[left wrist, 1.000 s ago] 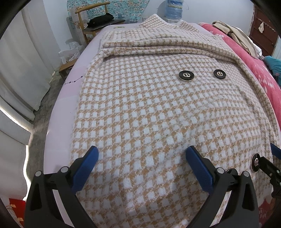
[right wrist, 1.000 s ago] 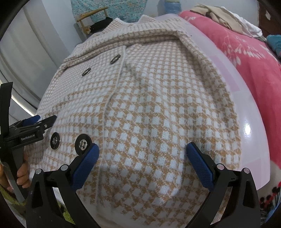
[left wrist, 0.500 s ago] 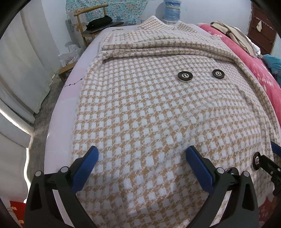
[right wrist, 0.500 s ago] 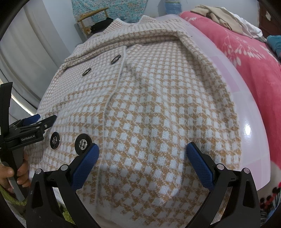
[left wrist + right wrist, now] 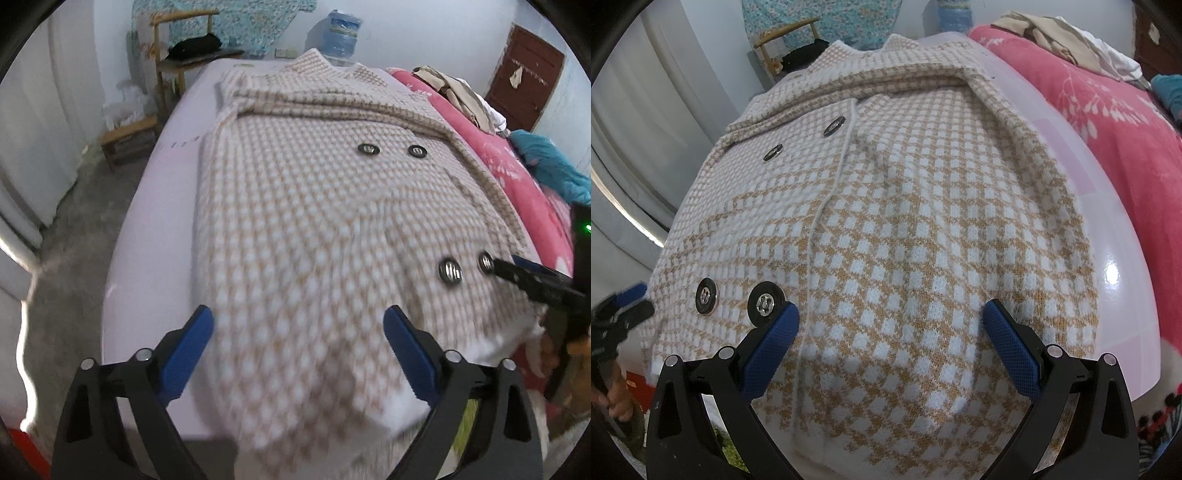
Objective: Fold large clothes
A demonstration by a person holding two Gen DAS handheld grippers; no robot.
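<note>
Bedroom w/ pale lilac bench (image 5: 155,229) beside a pink blanket (image 5: 1108,122). Checked coat (image 5: 314,221) lies flat across bench, buttons (image 5: 766,303) up. Left gripper (image 5: 297,343) fingers closing above hem, nothing between; right gripper (image 5: 890,343) fingers wide apart, gripping nothing.

A tan-and-white checked coat (image 5: 314,229) lies spread flat on a pale lilac counter (image 5: 147,206), collar at the far end and hem hanging over the near edge. Two dark buttons (image 5: 391,149) sit on its upper chest and two more (image 5: 465,267) lower right. The left gripper (image 5: 299,343) hangs over the hem, its blue fingers (image 5: 184,347) wide and closing, pressing on nothing. The right gripper (image 5: 535,284) reaches in from the right edge beside the lower buttons. A pink blanket (image 5: 517,173) lies along the right, and a wooden chair (image 5: 162,62) and water bottle (image 5: 341,35) stand beyond the counter.
</note>
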